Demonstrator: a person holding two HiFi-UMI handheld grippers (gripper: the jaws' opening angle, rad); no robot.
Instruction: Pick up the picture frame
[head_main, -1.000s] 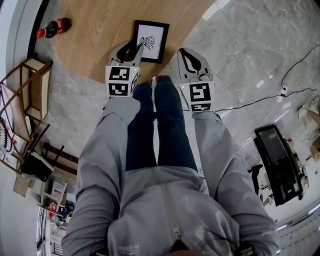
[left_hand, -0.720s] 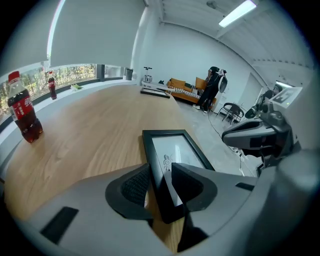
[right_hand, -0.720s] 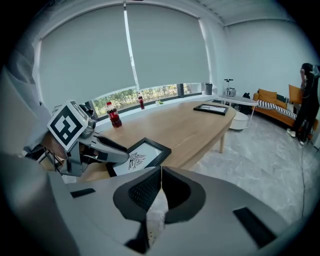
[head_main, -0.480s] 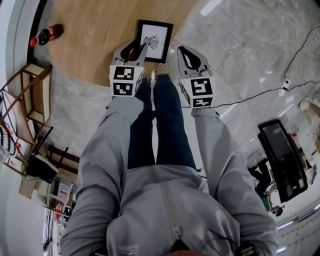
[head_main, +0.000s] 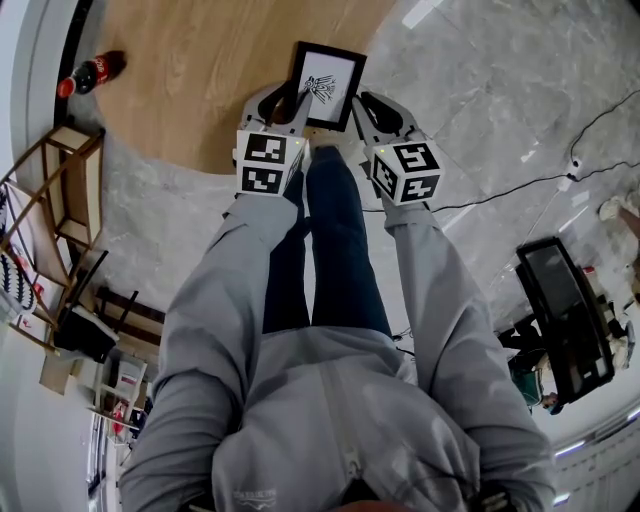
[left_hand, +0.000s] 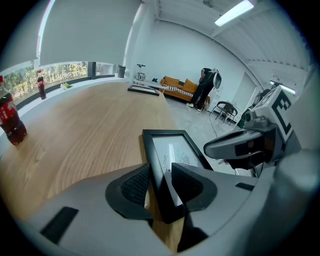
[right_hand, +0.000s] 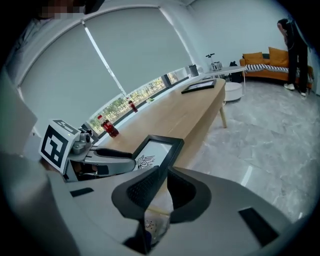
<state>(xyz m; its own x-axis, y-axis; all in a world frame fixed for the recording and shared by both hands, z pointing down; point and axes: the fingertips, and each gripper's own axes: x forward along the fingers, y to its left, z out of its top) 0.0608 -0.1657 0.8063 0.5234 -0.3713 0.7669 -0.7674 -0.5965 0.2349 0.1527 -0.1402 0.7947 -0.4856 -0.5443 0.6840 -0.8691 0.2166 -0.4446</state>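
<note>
One picture frame (head_main: 327, 82) lies flat on the one wooden table (head_main: 200, 60), close to its near edge; two cola bottles (left_hand: 10, 119) stand well apart from it along the window side; two grippers are at the frame. Both arms, in grey sleeves (head_main: 230, 270), stretch forward and slant down; the left gripper (left_hand: 159, 175) has its jaws apart, astride the frame's near left corner, a sliver of wood showing beside one pad; the right gripper (right_hand: 162, 175) has its jaws together, empty, just beside the frame's near right corner.
</note>
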